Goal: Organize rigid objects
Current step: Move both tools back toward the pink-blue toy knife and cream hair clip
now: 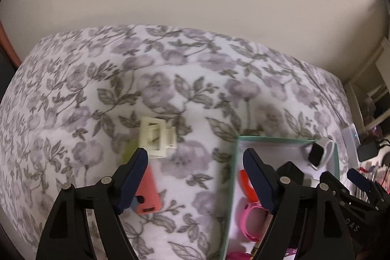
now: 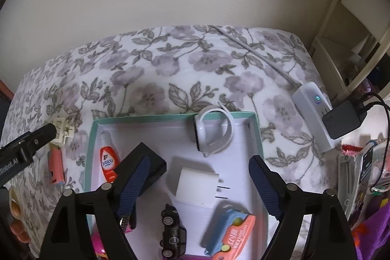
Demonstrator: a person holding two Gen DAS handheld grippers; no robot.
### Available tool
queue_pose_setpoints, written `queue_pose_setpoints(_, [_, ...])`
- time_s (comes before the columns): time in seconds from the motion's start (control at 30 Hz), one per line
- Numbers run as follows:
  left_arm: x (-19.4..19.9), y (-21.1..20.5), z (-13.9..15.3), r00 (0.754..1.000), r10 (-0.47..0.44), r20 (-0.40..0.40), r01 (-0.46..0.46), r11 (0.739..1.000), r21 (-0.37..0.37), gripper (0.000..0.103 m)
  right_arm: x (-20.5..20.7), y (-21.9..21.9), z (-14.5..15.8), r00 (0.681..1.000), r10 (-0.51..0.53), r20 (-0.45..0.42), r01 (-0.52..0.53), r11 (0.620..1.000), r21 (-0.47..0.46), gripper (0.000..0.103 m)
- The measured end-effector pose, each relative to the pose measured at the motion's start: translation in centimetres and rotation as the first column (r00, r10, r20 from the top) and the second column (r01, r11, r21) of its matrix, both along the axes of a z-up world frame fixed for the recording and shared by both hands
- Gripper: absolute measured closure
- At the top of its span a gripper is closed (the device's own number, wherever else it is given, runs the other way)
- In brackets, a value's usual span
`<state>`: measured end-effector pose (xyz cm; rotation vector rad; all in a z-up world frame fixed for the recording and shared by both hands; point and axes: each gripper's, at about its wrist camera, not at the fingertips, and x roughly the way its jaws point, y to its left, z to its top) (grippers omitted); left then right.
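Both grippers hover, jaws spread wide!
Left gripper nears the cream hair clip; right gripper sits above the white charger (nothing gripped).

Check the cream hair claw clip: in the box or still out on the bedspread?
Out. The cream claw clip lies on the floral bedspread, left of the teal-rimmed box, beside a coral-pink case.

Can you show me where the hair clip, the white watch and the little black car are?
hair clip (image 1: 156, 139), left wrist view, on its cream frame.
white watch (image 2: 207, 138), right wrist view, on the side of its case.
little black car (image 2: 172, 233), right wrist view, on its roof.
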<state>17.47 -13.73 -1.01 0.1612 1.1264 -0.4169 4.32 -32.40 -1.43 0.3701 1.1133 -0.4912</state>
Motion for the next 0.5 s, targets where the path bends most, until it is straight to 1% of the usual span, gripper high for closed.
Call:
queue_pose_setpoints(0.2, [1.5, 2.3, -0.6, 0.998, 0.066, -0.022, -0.066, 0.998, 0.023, 0.021, 1.2, 1.8, -0.4, 0.999, 0.049, 0.000, -0.049, 0.999, -0.001, 0.010])
queue_pose_setpoints(0.27, [2.0, 3.1, -0.8, 0.996, 0.088, -0.030, -0.087, 0.996, 0.020, 0.016, 1.6, 2.4, -0.4, 0.998, 0.060, 0.005, -0.060, 0.998, -0.001, 0.008])
queue_pose_setpoints(0.3, [2.3, 3.5, -0.8, 0.994, 0.100, -0.034, -0.099, 0.995, 0.018, 0.011, 1.8, 2.8, -0.4, 0.998, 0.068, 0.009, -0.068, 0.998, 0.000, 0.007])
queue_pose_setpoints(0.37, [2.8, 4.4, -0.9, 0.992, 0.122, -0.037, -0.122, 0.992, 0.018, 0.010, 2.3, 3.6, -0.2, 0.996, 0.085, 0.019, -0.085, 0.996, 0.001, 0.005])
queue_pose_setpoints(0.5, [3.7, 6.4, -1.1, 0.985, 0.169, -0.045, -0.168, 0.985, 0.025, 0.010, 3.3, 5.3, 0.1, 0.992, 0.121, 0.037, -0.121, 0.993, -0.004, 0.004])
